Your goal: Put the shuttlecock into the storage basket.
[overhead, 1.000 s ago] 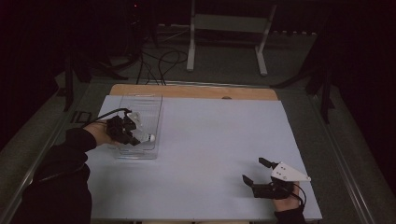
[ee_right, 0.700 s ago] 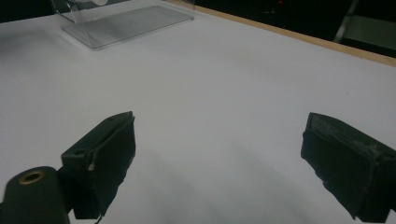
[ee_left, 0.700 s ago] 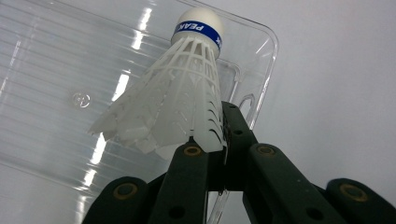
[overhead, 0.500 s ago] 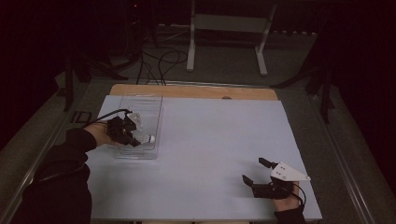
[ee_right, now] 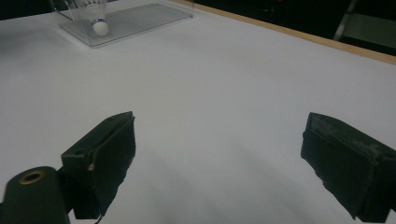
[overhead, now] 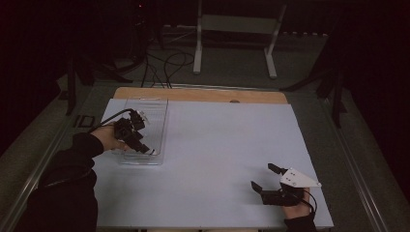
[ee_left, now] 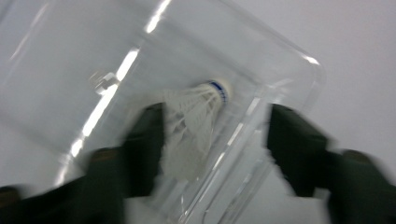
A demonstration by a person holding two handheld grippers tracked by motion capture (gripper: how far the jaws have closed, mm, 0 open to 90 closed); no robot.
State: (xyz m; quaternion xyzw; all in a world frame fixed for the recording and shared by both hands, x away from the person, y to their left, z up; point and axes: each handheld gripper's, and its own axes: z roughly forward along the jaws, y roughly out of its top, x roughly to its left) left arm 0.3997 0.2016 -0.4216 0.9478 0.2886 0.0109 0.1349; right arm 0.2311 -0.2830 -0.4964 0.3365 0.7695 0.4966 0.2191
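The white table surface carries a clear rectangular plastic container on its left side, well short of the wooden strip that runs along the far edge. A white feathered shuttlecock with a blue-banded cork tip lies inside this container, near its near end; in the right gripper view the same shuttlecock is seen tip-down against the container's near wall.

The left gripper is held over the near part of the container, the person's left hand and dark sleeve reaching in from the near left. In the left gripper view its two black jaws stand wide apart, with nothing clamped between them. The left jaw sits just beside the shuttlecock's feathers; whether it touches them cannot be told, as the frame is blurred. The right jaw appears beyond the container's wall, over bare table.

The right gripper rests at the near right of the table, well apart from the container, held by the person's right hand, with its grey three-cornered plate on top. Its jaws are spread wide and hold nothing; only bare white table lies between them in the right gripper view.

Beyond the table, the dark floor holds black cables and a white metal stand.
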